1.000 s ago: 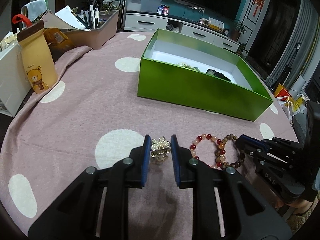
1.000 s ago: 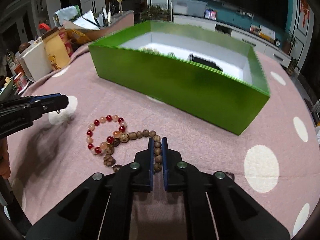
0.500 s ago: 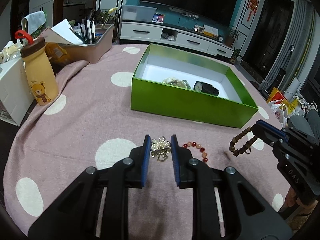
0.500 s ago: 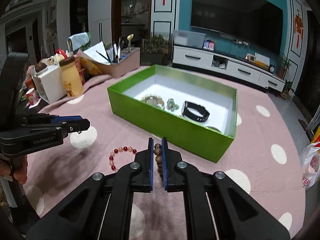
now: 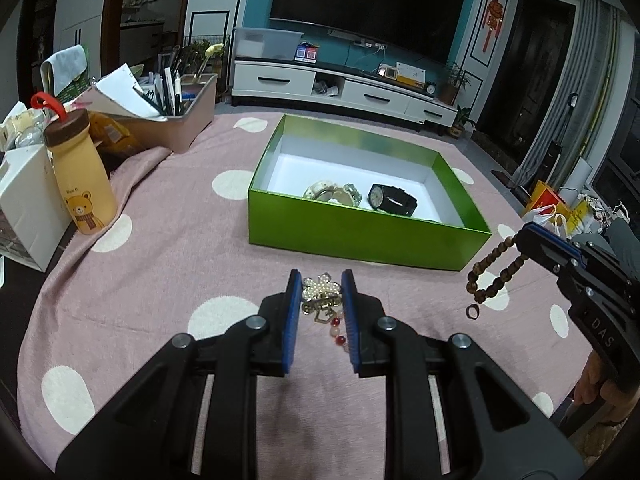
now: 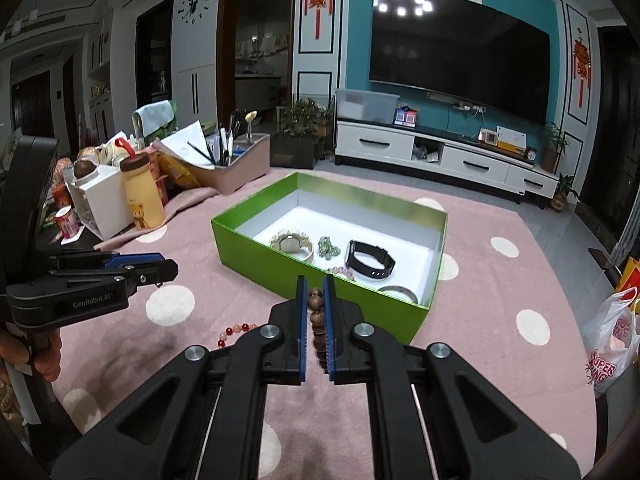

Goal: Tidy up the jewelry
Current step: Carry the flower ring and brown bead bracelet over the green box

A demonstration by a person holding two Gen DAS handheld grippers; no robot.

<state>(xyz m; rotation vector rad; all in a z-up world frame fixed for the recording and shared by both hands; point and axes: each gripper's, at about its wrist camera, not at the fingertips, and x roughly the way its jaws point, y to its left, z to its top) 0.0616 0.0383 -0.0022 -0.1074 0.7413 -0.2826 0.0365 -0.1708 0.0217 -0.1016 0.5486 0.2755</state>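
Jewelry: two pieces lifted clear of the cloth, one per gripper; several more already lie inside the green box (image 6: 320, 276).
Left gripper (image 5: 321, 280): jaws clamped on pearl brooch (image 5: 320, 288), pinched at the pad tips so the gilt clasp hangs free below.
Right gripper (image 6: 316, 286): jaws closed on wooden bead bracelet (image 5: 494, 268), gripped at the top bead so the loop dangles straight and untangled.
Grip reasoning: tip-only pinch judged chosen to leave each piece free to fall on release.
Position relative to box: both pieces held on the near side of the front wall, not yet over the opening.
Box contents: pale watch (image 6: 291, 243), green cluster (image 6: 329, 247), black watch (image 6: 370, 265), pink bead strand and a bangle against the front wall.
Red bead bracelet (image 6: 236, 330): left on dotted tablecloth (image 6: 500, 360), well apart from the box, presumably next in line.
Hidden: most of red bead bracelet behind gripper bodies in both views.
Cut off: lower loop of wooden bead bracelet, unseen from right wrist view.
Unclear: small dark ring below wooden loop; attached or separate, cannot tell.
Unclear: exact type of green cluster and of bangle.
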